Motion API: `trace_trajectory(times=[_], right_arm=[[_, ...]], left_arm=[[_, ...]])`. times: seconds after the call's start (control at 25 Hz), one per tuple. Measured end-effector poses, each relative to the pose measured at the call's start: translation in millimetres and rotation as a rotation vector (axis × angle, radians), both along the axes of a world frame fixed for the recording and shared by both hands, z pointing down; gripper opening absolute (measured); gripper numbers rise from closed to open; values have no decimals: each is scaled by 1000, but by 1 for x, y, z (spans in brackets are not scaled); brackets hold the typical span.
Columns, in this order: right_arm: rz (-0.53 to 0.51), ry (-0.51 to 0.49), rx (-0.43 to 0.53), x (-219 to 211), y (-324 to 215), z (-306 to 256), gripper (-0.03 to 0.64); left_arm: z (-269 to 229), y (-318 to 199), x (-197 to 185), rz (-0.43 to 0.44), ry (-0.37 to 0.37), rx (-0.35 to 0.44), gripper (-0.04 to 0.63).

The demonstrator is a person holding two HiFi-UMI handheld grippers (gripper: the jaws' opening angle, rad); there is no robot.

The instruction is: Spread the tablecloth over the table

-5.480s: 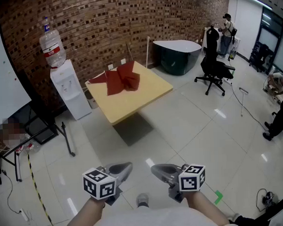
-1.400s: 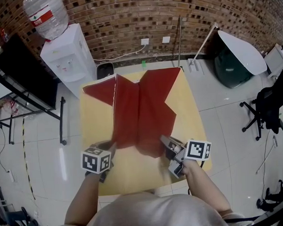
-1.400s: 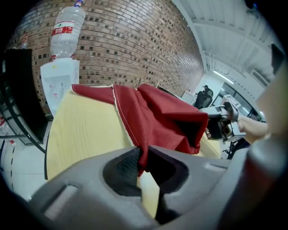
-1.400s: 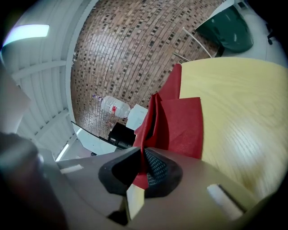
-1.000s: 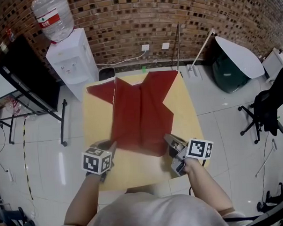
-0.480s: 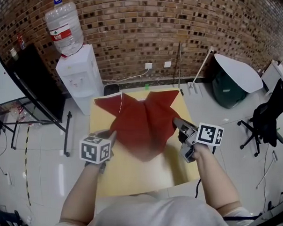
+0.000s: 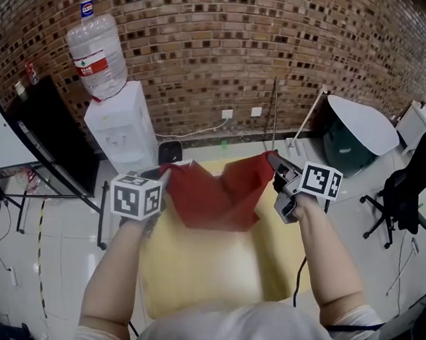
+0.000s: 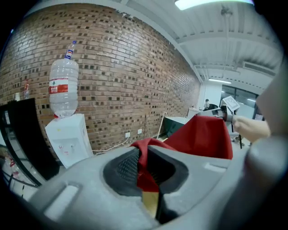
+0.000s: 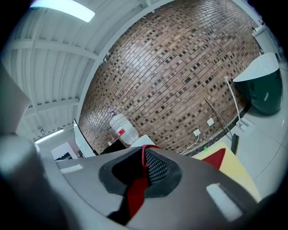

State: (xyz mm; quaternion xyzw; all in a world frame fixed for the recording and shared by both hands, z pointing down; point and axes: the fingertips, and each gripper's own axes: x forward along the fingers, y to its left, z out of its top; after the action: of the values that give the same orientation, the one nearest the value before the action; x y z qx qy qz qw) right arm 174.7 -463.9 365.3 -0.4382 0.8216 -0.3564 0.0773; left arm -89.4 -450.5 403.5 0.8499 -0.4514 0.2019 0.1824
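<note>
Red fabric, the tablecloth [image 7: 218,197], hangs in the air between the two grippers. It sags in a loose fold between them, over the far part of the yellow table [image 7: 203,265]. I cannot tell whether its lower edge touches the top. The left gripper [image 7: 163,175] and the right gripper [image 7: 272,158] each hold an upper corner.

The left gripper view shows what the head view does not. Its fingers [image 8: 127,167] are closed narrow on a pinch of red cloth, and the rest rises beyond them toward the other hand. The right gripper view shows its fingers [image 9: 156,167] clamped on a thin red strip. Beyond them a red corner shows against the yellow top.

A brick wall [image 7: 215,53] stands beyond both pairs of fingers. Left of the left fingers is a white water dispenser [image 7: 123,127] with its bottle. The floor [image 7: 53,229] is pale glossy tile.
</note>
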Motion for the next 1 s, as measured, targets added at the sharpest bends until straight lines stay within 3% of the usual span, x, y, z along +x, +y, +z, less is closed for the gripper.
trace_trajectory(times=[0.6, 1.0], right_arm=[[36, 81, 108, -3, -152, -60, 6], [56, 84, 258, -2, -202, -128, 6]], left_arm=[[-74, -161, -52, -66, -31, 82, 25], [-114, -209, -94, -160, -32, 181, 26]])
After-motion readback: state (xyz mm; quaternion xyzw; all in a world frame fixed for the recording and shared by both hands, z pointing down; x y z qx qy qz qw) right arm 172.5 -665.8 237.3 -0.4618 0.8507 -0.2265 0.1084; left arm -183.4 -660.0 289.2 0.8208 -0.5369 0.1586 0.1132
